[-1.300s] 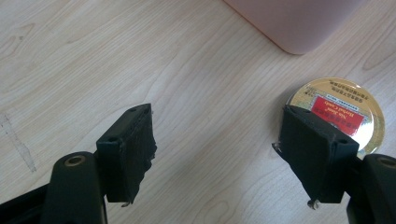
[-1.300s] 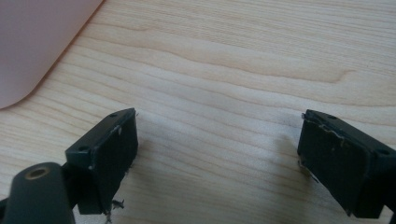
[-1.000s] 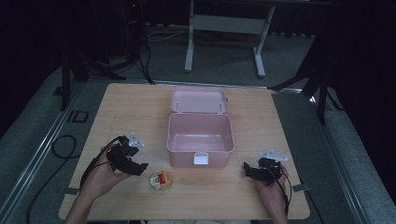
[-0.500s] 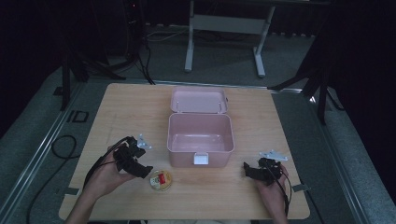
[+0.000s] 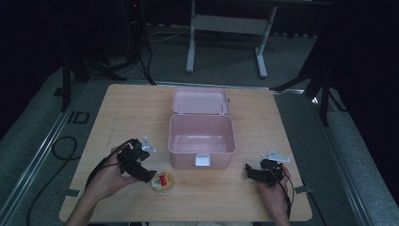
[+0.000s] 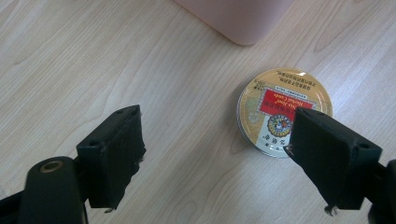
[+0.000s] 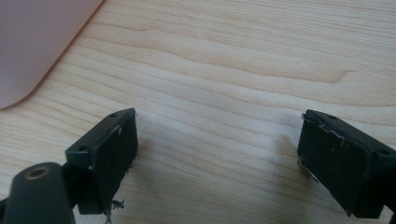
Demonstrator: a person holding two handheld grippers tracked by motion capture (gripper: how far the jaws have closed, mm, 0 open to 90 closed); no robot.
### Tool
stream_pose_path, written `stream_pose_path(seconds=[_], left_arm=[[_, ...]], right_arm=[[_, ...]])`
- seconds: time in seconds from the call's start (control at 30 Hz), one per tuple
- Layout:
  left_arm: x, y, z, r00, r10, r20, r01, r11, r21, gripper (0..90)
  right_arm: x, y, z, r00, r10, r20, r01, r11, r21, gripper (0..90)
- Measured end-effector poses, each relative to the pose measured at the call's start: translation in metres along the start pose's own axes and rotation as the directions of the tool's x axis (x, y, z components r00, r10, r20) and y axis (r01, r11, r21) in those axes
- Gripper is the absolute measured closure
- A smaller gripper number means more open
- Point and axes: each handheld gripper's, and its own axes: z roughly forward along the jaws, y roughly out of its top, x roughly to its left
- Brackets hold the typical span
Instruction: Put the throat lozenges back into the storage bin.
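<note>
Tin (image 6: 284, 113), round, flat and gold-rimmed with a red printed label on its lid, lies flat on the desk (image 5: 141, 113) just in front of the pink box (image 5: 202, 140), near that box's front-left corner, while the box stands open with its lid tipped back. It looks like thin stiff metal, probably light, though what it holds cannot be told. Its smooth lid and low rounded edge would likely be slippery, so the sound hold is across its width, one finger on each side of the rim, low against the desk. The left gripper (image 6: 219, 154) is just left of the tin, fingers spread wide and empty, one finger partly over the tin's near edge. The right gripper (image 7: 219, 161) rests well to the right of the box's front, fingers wide apart over bare wood.
</note>
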Motion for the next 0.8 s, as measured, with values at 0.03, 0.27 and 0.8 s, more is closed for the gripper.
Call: stream_pose_path(seconds=[0.03,0.27,0.8], left_arm=[[0.0,0.0,0.0,1.0,0.001,0.0,-0.001,1.0,0.002,18.0],[-0.004,0.003,0.001,0.9998,0.019,0.005,-0.019,0.9997,0.015,16.7],[-0.017,0.009,0.007,0.9973,0.071,0.02,-0.071,0.9966,0.042,15.1]], right_arm=[[0.0,0.0,0.0,1.0,0.0,0.0,0.0,1.0,0.0,12.0],[0.0,0.0,0.0,1.0,0.0,0.0,0.0,1.0,0.0,12.0],[0.0,0.0,0.0,1.0,0.0,0.0,0.0,1.0,0.0,12.0]])
